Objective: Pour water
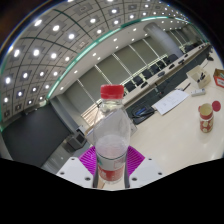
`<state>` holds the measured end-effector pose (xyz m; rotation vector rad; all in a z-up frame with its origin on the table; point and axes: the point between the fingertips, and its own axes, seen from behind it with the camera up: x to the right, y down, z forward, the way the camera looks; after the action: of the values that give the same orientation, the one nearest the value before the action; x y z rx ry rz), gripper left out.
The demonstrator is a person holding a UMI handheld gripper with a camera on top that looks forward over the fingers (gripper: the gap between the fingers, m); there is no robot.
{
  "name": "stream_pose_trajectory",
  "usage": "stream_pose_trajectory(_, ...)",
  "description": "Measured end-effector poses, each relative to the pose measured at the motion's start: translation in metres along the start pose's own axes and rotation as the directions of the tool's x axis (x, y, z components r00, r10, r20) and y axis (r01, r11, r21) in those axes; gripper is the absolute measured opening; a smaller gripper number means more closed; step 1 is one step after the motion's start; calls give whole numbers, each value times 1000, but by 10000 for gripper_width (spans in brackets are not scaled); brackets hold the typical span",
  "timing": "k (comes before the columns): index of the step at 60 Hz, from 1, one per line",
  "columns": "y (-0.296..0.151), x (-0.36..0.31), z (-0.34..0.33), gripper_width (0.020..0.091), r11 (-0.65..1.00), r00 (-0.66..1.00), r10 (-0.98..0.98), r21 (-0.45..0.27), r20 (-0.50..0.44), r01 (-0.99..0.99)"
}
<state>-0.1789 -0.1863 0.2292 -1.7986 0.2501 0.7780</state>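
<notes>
right now the gripper (111, 172) is clamped on a clear bottle (112, 140) (red cap (112, 93)), lifted above the table (172, 102).

Ceiling spotlights (40, 50) above long desks (150, 65)

A ceiling (60, 40) studded with rows of round lights is seen above; a white worktop (172, 102) carries a box (219, 77).
</notes>
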Motion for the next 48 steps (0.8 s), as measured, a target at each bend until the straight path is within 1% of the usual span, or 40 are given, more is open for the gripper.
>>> stream_pose_trajectory(3,-32,-6,2,352,991,990,129,24,52,-130)
stream_pose_trajectory(8,-78,23,5,352,925,920,372,34,120,-378)
stream_pose_trajectory(14,-121,58,8,351,755,744,640,24,193,-655)
stream_pose_trajectory(19,-140,100,15,354,589,575,787,2,223,-808)
stream_pose_trajectory(20,-142,97,3,352,550,536,815,-5,222,-835)
stream_pose_trajectory(21,-144,110,13,351,517,501,835,-9,227,-856)
stream_pose_trajectory(29,-147,162,20,352,226,209,947,-46,244,-973)
stream_pose_trajectory(32,-145,178,22,351,137,120,961,-50,248,-989)
stream_pose_trajectory(33,-146,182,12,353,109,92,965,-57,245,-992)
stream_pose_trajectory(34,-145,189,24,352,92,76,967,-57,243,-994)
stream_pose_trajectory(40,-133,199,29,351,47,30,976,-71,215,-996)
stream_pose_trajectory(41,-131,198,14,350,44,27,977,-77,209,-996)
stream_pose_trajectory(43,-131,199,27,352,51,35,980,-79,195,-996)
stream_pose_trajectory(48,-129,196,31,352,83,65,983,-100,170,-992)
